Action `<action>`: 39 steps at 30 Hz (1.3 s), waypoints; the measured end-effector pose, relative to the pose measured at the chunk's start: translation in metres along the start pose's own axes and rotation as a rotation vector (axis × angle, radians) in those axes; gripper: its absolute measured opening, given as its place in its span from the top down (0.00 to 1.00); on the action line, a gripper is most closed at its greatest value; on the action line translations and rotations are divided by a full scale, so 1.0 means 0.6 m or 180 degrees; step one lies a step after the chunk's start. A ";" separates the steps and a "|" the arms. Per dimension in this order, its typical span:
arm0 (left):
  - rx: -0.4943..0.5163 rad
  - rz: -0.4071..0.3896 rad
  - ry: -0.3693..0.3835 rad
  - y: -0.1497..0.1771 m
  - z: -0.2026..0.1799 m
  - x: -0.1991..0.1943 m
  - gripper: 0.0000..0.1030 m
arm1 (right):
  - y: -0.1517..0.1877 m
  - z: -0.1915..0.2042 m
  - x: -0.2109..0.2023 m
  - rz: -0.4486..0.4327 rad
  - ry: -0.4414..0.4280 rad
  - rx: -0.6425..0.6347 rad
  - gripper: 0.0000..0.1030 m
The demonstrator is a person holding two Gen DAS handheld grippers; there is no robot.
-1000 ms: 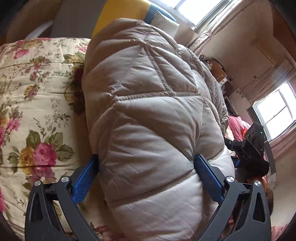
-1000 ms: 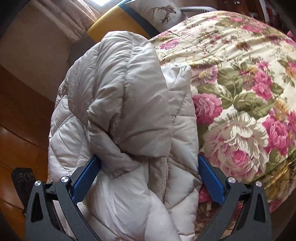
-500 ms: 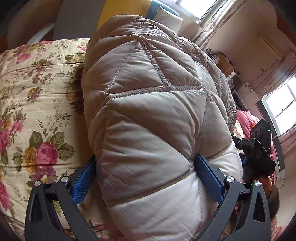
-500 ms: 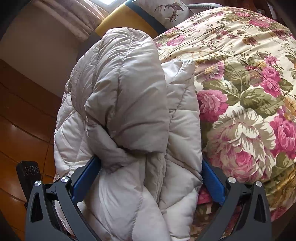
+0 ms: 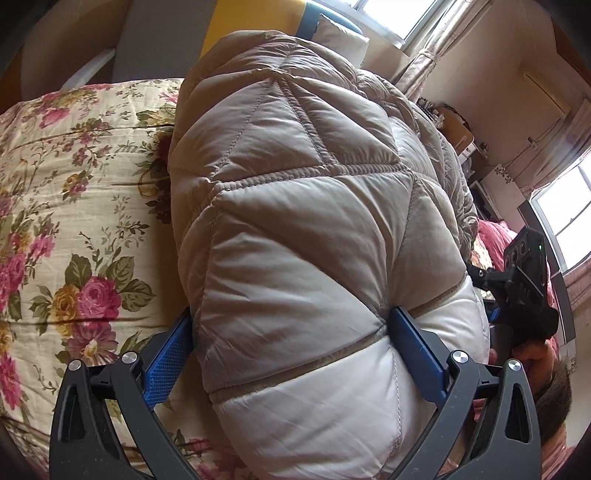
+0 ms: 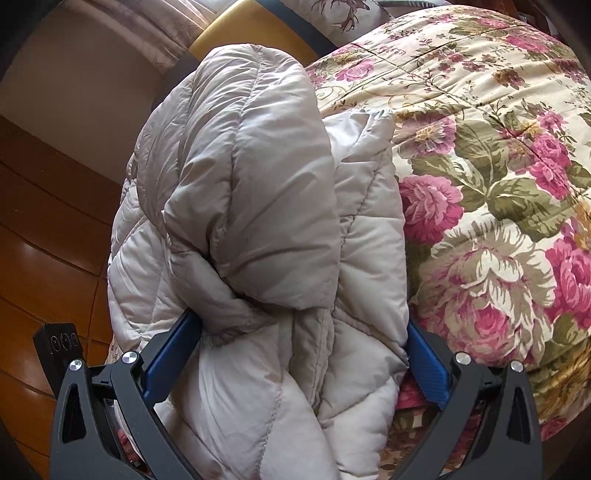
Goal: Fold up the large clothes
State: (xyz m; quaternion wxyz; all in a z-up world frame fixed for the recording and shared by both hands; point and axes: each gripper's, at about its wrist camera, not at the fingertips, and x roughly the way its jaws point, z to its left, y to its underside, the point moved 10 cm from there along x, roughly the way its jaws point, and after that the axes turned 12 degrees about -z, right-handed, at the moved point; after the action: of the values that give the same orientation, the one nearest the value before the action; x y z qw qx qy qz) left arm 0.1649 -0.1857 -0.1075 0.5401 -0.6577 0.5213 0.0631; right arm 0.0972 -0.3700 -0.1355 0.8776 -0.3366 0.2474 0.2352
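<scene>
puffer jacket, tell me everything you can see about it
The puffer jacket is pale beige-grey, padded, with diamond quilting stitched into smooth, slightly shiny fabric. It is bunched into a thick folded bundle over the floral quilt. The left gripper and right gripper each clamp one end between blue pads; layered folds show at the right end.

I see floral quilt (image 5: pixel 74 221) spread over bed, pink roses on cream. Yellow cushion (image 6: pixel 255 29) and deer-print pillow (image 6: pixel 343 14) at far end. Bright windows (image 5: pixel 561 206), curtains (image 5: pixel 424 62) beside them, cream wall (image 5: pixel 517 122). Wooden floor (image 6: pixel 40 229) beside bed. Daylight throughout.
</scene>
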 end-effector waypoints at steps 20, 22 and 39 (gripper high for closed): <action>0.0515 -0.0481 -0.0144 -0.025 -0.025 -0.039 0.50 | -0.009 0.098 0.035 -0.0165 -0.0477 -0.0522 0.15; 0.0665 -0.0651 -0.0263 -0.048 -0.023 -0.054 0.53 | -0.017 0.126 0.038 -0.0285 -0.0652 -0.0552 0.16; 0.1030 -0.1450 -0.1400 -0.202 0.186 -0.147 0.57 | -0.039 0.376 0.333 -0.0506 -0.1074 -0.1253 0.17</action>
State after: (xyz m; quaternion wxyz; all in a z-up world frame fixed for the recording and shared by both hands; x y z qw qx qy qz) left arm 0.2701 -0.0598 -0.0179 0.7369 -0.6336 0.2357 -0.0023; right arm 0.3262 -0.1766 -0.0958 0.8397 -0.4752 0.0200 0.2620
